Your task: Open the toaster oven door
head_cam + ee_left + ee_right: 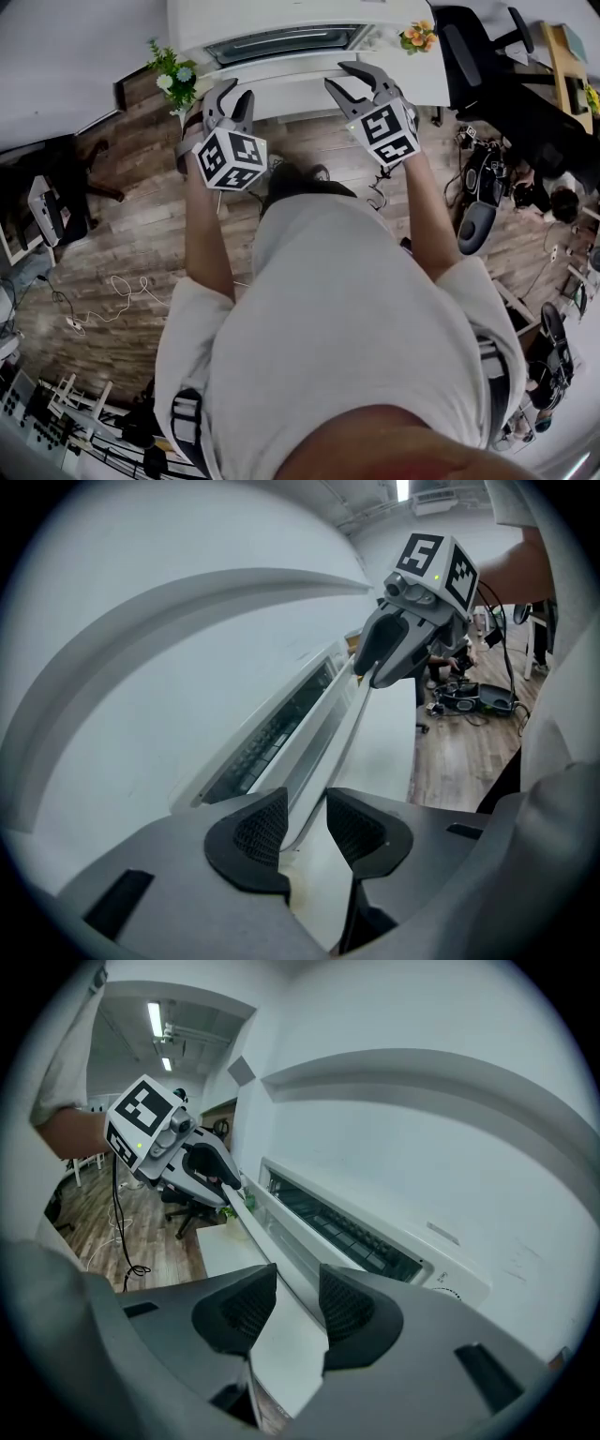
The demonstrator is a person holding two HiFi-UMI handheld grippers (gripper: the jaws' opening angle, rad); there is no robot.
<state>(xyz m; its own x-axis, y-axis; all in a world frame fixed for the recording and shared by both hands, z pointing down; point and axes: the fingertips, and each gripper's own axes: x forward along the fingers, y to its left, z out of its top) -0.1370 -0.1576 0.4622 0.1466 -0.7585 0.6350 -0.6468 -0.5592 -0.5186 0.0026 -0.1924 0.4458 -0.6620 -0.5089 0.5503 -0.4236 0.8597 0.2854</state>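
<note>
Toaster oven [281, 17]: white box at the far side of the white desk [427, 86], straight ahead of the person, door [281, 43] facing them. The door is a glass pane in a white frame, with a long white handle [281, 71] running across its width. It looks shut or barely cracked; cannot say which. Handling, as judgement: a rigid metal-and-glass flap, presumably hinged along the bottom, so it should swing out and down under a modest pull. The handle is smooth and likely slick, so a firm pinch across the bar is wanted. The oven body may be light enough to slide on the desk if tugged hard. Best hold is the bar, one grip toward each end, both pulls even, keeping off the glass. Left gripper [307, 825]: jaws parted by a narrow gap, the bar's left end lined up with that gap, no squeeze seen. Right gripper [298, 1305]: the same, jaws narrowly parted, the bar in line with the gap toward its right end, pad contact not confirmed. Count: one oven, one door, one handle, two grippers, and two small plants flanking the oven, a green plant [172, 77] at the left and an orange-flowered plant [418, 37] at the right.
</note>
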